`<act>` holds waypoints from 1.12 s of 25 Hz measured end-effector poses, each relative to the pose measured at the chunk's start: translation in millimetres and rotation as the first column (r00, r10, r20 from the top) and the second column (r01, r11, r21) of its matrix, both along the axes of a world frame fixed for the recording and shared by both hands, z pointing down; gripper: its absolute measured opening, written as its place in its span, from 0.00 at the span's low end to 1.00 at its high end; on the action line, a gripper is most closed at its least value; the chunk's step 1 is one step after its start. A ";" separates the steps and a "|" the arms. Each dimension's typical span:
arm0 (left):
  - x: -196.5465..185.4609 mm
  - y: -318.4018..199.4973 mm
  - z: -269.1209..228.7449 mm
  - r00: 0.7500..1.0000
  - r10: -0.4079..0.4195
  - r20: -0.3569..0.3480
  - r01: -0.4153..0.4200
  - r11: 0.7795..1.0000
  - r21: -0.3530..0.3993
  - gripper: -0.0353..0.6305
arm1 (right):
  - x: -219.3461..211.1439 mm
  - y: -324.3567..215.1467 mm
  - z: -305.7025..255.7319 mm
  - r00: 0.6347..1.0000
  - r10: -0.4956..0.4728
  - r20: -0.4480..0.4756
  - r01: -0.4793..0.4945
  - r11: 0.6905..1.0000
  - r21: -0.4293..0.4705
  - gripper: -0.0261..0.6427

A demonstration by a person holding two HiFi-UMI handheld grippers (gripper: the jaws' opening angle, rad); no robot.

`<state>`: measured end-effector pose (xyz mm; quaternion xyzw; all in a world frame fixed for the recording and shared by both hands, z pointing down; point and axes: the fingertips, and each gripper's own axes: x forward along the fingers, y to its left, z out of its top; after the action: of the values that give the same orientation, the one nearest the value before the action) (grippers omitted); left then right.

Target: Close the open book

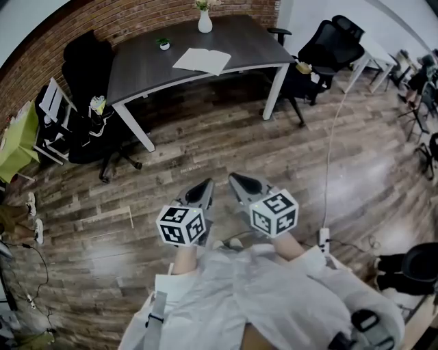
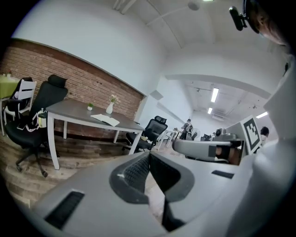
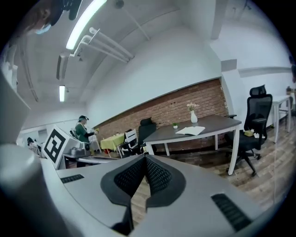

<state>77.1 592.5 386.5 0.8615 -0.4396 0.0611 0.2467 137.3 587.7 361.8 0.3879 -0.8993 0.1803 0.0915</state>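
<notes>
Well, I've got both grippers held out in front of me over the wooden floor, and neither is anywhere close to the work. The left gripper has its jaws pressed together at the tips with nothing between them; its own view shows the ribbed pads meeting in a tight line. The right gripper is the same: jaws fully together, nothing caught in them, and only floorboards show past the tips in its own view. The two sit side by side, close to each other, each pointing forward and a little downward.

The book lies open on the grey table well ahead of me, with pale pages facing up, and it is well apart from both grippers. It sits near the table's far middle. A white vase with a few stems stands behind it, and a small potted plant is just to its left. From the left gripper view the book is ahead and to the left; from the right gripper view it is ahead and to the right.

A brick wall runs behind the table. One black office chair stands at the table's left end and another past its right end. A white cable trails across the floor on my right.
</notes>
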 end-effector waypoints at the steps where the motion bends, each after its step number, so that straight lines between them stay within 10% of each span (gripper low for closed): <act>1: 2.6 -0.4 -1.9 1.000 0.005 -0.003 -0.005 1.000 0.012 0.06 | 1.5 0.7 -1.2 1.000 -0.015 0.026 0.016 1.000 -0.012 0.04; 18: 27.6 -4.8 23.8 0.998 -0.058 0.026 0.059 0.997 -0.054 0.06 | 34.1 -17.0 37.1 0.998 -0.042 -0.040 0.039 0.996 -0.083 0.05; 28: 2.1 -97.3 27.2 1.000 -0.014 0.016 0.015 0.999 -0.041 0.06 | 11.0 -101.8 35.2 0.998 0.036 -0.060 -0.039 0.998 -0.049 0.12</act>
<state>79.2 495.2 413.7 0.8525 -0.4464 0.0751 0.2613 148.2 485.9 397.0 0.4073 -0.8840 0.1928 0.1242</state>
